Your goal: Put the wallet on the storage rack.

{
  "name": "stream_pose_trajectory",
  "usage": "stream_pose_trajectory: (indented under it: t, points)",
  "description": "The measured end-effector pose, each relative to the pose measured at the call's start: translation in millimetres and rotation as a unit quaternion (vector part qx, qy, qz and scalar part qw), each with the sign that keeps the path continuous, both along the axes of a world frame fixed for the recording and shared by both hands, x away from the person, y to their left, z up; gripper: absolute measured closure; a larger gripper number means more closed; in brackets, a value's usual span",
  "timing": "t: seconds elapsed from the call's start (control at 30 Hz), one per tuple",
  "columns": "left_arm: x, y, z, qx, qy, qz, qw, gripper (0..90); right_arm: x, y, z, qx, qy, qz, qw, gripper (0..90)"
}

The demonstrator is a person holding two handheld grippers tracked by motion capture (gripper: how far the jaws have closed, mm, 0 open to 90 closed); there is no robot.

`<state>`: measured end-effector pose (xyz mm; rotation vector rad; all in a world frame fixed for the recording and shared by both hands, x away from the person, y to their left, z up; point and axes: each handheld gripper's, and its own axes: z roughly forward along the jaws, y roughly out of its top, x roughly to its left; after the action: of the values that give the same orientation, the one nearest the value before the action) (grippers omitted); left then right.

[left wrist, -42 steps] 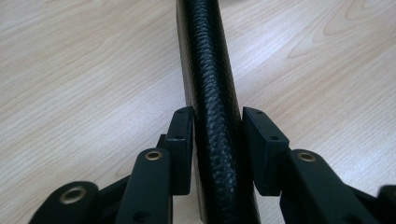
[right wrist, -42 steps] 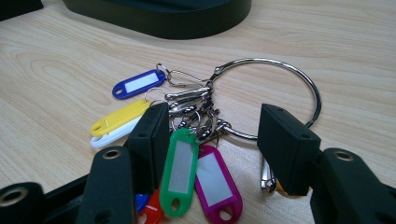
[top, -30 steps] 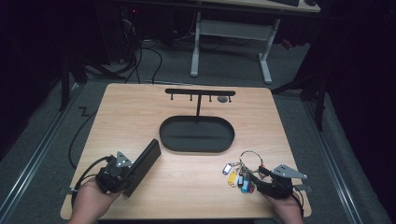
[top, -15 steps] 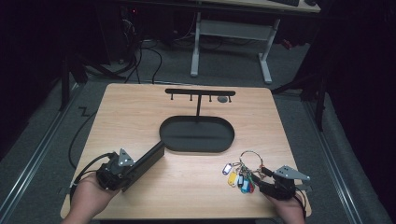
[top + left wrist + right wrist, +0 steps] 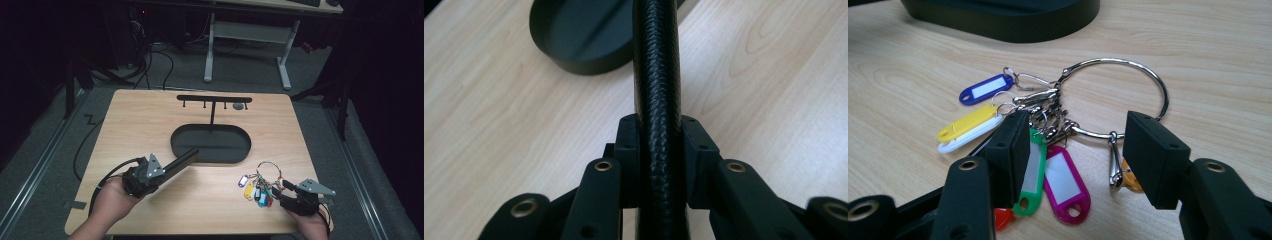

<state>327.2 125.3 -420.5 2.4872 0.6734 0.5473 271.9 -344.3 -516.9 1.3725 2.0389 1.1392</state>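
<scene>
My left gripper (image 5: 161,170) (image 5: 659,135) is shut on a black flat case with a woven texture (image 5: 181,158) (image 5: 658,60); its jaws have closed a little more on it within the last second. The case stands on edge, and its far tip reaches the near left rim of the black oval tray (image 5: 175,142) (image 5: 579,35). A bunch of coloured key tags on a steel ring (image 5: 257,187) (image 5: 1148,75) lies on the table at the front right. My right gripper (image 5: 280,192) (image 5: 1080,150) stands open, one pad on either side of the ring's near part.
A black T-shaped rack with hooks (image 5: 214,99) rises from the tray's far side; a small grey thing (image 5: 239,106) hangs at its right end. The tray's wall (image 5: 1013,20) lies just beyond the keys. Bare wooden tabletop (image 5: 135,125) lies left of the tray.
My left hand has risen and moved right toward the tray. The case has turned from flat to edge-on, and its tip has reached the rim. The right hand and the keys have stayed put.
</scene>
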Motion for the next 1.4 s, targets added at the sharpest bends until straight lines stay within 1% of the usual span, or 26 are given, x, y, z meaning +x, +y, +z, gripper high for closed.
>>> stream_pose_trajectory:
  t: [0.1,0.27,0.37,0.43,0.5,0.53,0.63,0.67,0.77,0.8,0.83,0.93,0.97,1.03,1.07,1.17,1.27,1.33,1.4]
  points:
    - [5.2,-6.5,3.0,0.003,-0.007,-0.008,0.9999,73.5,-2.1,0.3,-1.4,-0.002,0.003,0.004,1.0000,44.9]
    - [15.9,-22.1,9.6,0.009,-0.006,-0.023,0.9997,73.4,-8.2,-4.5,0.0,0.003,-0.001,0.001,1.0000,45.0]
    - [23.1,-31.9,13.5,0.018,-0.016,-0.033,0.9992,73.5,-9.0,-6.8,0.7,0.009,-0.003,0.000,1.0000,45.1]
    - [28.0,-37.7,15.9,0.027,-0.026,-0.038,0.9986,73.4,-8.1,-7.2,0.2,0.011,-0.003,0.001,0.9999,45.1]
    - [33.1,-42.9,17.7,0.033,-0.028,-0.042,0.9982,73.5,-7.4,-6.9,-0.6,0.009,-0.002,0.006,0.9999,45.2]
    - [35.5,-46.5,18.0,0.040,-0.036,-0.048,0.9974,73.5,-7.5,-6.8,-0.8,0.009,-0.002,0.007,0.9999,45.2]
    - [41.9,-54.9,18.4,0.055,-0.044,-0.063,0.9956,73.5,-9.5,-7.1,0.1,0.011,-0.003,0.006,0.9999,45.3]
    - [44.4,-58.3,18.1,0.061,-0.051,-0.067,0.9946,73.4,-10.1,-7.2,0.6,0.014,-0.002,0.004,0.9999,45.4]
    - [54.2,-66.8,18.0,0.068,-0.061,-0.075,0.9930,73.4,-8.6,-8.2,0.8,0.016,-0.004,0.004,0.9999,45.4]
    - [57.5,-70.8,17.6,0.074,-0.069,-0.079,0.9917,73.4,-8.3,-8.3,1.0,0.018,-0.002,0.002,0.9998,45.4]
    - [59.5,-72.9,17.1,0.075,-0.073,-0.083,0.9910,73.4,-7.8,-8.8,1.3,0.018,-0.004,0.002,0.9998,45.4]
    - [66.8,-81.0,16.4,0.079,-0.074,-0.100,0.9891,73.4,-8.3,-9.1,1.5,0.020,-0.004,0.002,0.9998,45.4]
    - [68.7,-83.8,15.4,0.080,-0.078,-0.104,0.9882,73.4,-8.4,-9.3,1.3,0.020,-0.004,0.002,0.9998,45.5]
    - [72.0,-89.6,13.4,0.089,-0.092,-0.117,0.9849,73.4,-8.4,-10.4,0.8,0.021,-0.005,0.003,0.9998,45.5]
    - [73.2,-91.0,12.9,0.091,-0.095,-0.122,0.9838,73.4,-8.4,-11.0,0.8,0.022,-0.005,0.002,0.9997,45.5]
    - [78.0,-97.0,9.8,0.104,-0.111,-0.133,0.9793,73.3,-8.5,-11.5,0.6,0.025,-0.004,0.002,0.9997,45.5]
    - [84.1,-100.6,5.7,0.101,-0.124,-0.139,0.9773,73.3,-8.6,-11.2,0.5,0.024,-0.004,0.003,0.9997,45.5]
    - [88.2,-102.4,2.9,0.100,-0.126,-0.142,0.9768,73.3,-8.8,-11.0,0.9,0.026,-0.004,0.002,0.9997,45.6]
    - [91.8,-104.0,-0.1,0.105,-0.133,-0.145,0.9749,73.3,-8.6,-11.1,0.7,0.027,-0.003,0.002,0.9996,45.6]
